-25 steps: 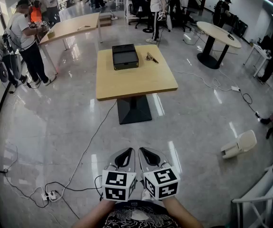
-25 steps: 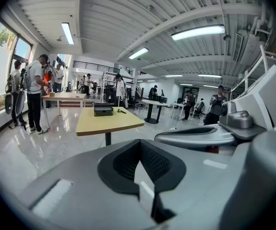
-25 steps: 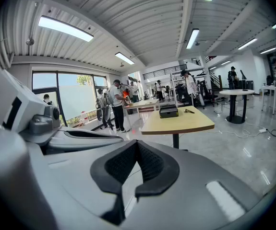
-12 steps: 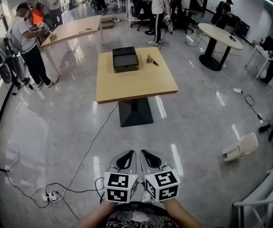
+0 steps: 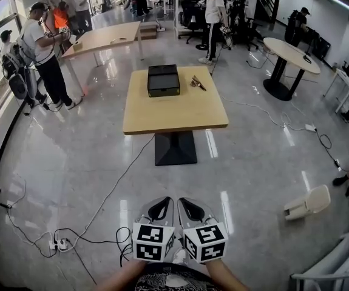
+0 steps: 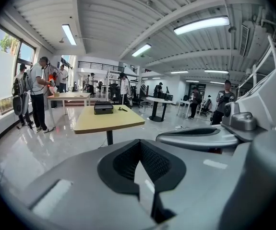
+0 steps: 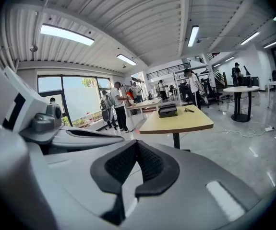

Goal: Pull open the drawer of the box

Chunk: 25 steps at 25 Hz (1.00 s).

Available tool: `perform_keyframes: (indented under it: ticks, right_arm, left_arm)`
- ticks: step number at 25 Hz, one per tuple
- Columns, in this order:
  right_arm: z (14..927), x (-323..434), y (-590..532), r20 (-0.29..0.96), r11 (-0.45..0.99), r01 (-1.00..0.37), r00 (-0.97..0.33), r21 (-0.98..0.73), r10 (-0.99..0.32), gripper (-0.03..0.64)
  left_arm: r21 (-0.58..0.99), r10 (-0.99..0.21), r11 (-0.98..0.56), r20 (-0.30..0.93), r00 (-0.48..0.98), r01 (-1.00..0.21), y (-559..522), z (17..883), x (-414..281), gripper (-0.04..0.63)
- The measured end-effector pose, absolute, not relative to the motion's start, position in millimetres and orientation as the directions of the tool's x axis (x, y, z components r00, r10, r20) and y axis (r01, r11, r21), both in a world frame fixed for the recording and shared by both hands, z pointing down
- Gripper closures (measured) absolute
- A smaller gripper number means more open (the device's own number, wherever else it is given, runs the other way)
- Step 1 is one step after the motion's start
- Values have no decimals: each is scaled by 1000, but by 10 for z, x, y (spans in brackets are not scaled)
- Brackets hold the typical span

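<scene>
Pressing together on nothing, the jaws of the left gripper and right gripper are hanging side by side at bottom centre, well apart from the black rectangular box sitting on the pale wooden square tabletop, upper centre. Approaching looks like the step in hand; next, probably opening one gripper's jaws at the drawer front.

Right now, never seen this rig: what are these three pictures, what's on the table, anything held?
No robot: a person holds a two-jaw gripper in each hand. The head view looks down from the person's head at the left gripper and right gripper, side by side. The other two pictures come from a camera on each gripper, looking along its jaws: both pairs are together, holding nothing. Well ahead, a table carries a black box and a small item beside it, too small to identify.
</scene>
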State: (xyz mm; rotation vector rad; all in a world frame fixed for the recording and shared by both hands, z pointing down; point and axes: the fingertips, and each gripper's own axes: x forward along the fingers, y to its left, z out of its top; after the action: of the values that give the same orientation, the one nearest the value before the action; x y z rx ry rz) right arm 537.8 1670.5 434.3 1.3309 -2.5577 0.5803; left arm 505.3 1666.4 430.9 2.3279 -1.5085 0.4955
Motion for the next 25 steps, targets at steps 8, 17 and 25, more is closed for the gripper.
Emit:
perform_keyframes:
  ticks: [8,17,25]
  right_arm:
    - [4504,5751,16322,355,553,-792,-610,-258,-708,611]
    - [4480,3759,14456,378,540,-804,-594,-249,-710,611]
    - [4405,1744,11857,386,494,-836,-548,-238,-742,611]
  left_arm:
    - [78,-831,-336,445,335,-939,16321,4436,5423,580]
    - [113,-815,-352,452,363,-929,14428,4417,3447,583]
    - [108,-794,-414,443,417,-904,11796,4315,1403,583]
